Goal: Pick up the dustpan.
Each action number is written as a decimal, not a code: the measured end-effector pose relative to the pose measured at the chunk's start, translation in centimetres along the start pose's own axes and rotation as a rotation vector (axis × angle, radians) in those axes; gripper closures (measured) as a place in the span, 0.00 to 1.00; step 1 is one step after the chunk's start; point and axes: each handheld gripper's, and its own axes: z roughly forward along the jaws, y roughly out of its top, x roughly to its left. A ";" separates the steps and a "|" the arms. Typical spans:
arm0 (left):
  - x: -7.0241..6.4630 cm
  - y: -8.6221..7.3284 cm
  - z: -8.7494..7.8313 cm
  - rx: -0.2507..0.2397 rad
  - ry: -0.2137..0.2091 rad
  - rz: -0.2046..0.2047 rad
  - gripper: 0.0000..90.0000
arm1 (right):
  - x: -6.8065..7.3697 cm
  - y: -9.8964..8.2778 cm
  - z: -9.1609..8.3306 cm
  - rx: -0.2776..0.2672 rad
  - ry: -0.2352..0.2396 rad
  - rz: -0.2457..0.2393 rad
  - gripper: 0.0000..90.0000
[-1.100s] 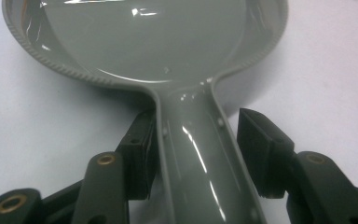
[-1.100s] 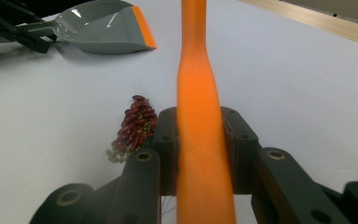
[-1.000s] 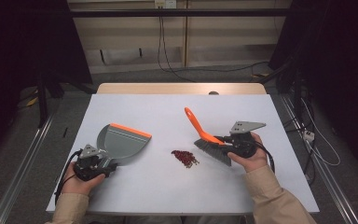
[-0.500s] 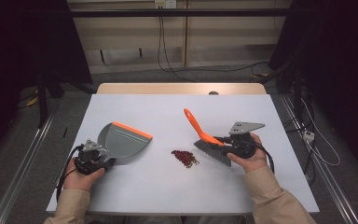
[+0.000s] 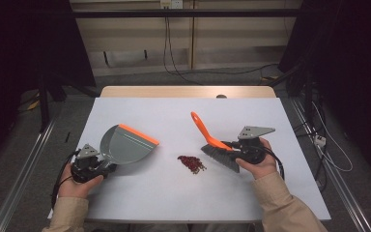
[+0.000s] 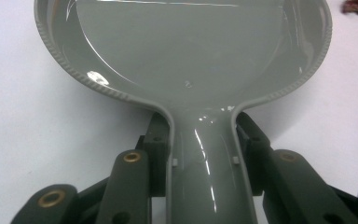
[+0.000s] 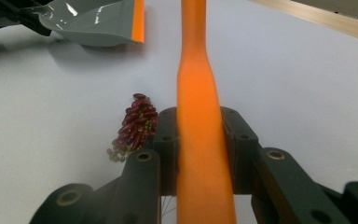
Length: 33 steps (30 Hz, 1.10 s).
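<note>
A grey dustpan [image 5: 125, 147] with an orange front lip lies on the white table, left of centre. My left gripper [image 5: 99, 164] has just been closing on its handle. In the left gripper view both pads press the sides of the handle [image 6: 203, 186], with the left gripper [image 6: 203, 144] just below the pan bowl [image 6: 186, 51]. My right gripper [image 5: 232, 147] is shut on the orange handle of a small brush [image 5: 207, 135], whose dark bristles [image 5: 222, 157] rest on the table. A small heap of red beans [image 5: 191, 163] lies between pan and brush, just left of the right gripper [image 7: 200, 140].
The white table [image 5: 174, 203] has a wooden strip [image 5: 188, 92] along its far edge. Metal rails run along the floor on both sides, and cables lie on the floor beyond the table. In the right gripper view the dustpan [image 7: 98, 18] sits at the upper left.
The left gripper's jaws have drawn in against the dustpan's handle, and the left hand has shifted slightly. The right hand, brush and beans have stayed put.
</note>
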 end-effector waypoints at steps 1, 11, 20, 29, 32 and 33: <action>-0.1 0.1 -0.2 0.005 -0.007 0.014 0.71 | 0.0 0.0 0.0 0.001 0.000 0.002 0.79; -2.0 0.9 -0.7 0.007 -0.110 0.116 0.71 | -0.4 0.0 0.1 -0.005 -0.065 0.040 0.79; -2.9 1.0 -0.7 0.017 -0.167 0.167 0.71 | -0.3 0.1 0.1 -0.007 -0.096 0.034 0.79; -4.3 1.2 -0.4 0.042 -0.228 0.222 0.71 | -0.2 0.3 0.4 -0.023 -0.134 0.051 0.79; -4.6 1.2 -0.2 0.061 -0.240 0.244 0.71 | 0.2 0.4 0.7 -0.012 -0.151 0.040 0.79; -4.7 1.2 -0.1 0.065 -0.245 0.255 0.71 | 0.3 0.5 0.9 -0.007 -0.157 0.034 0.79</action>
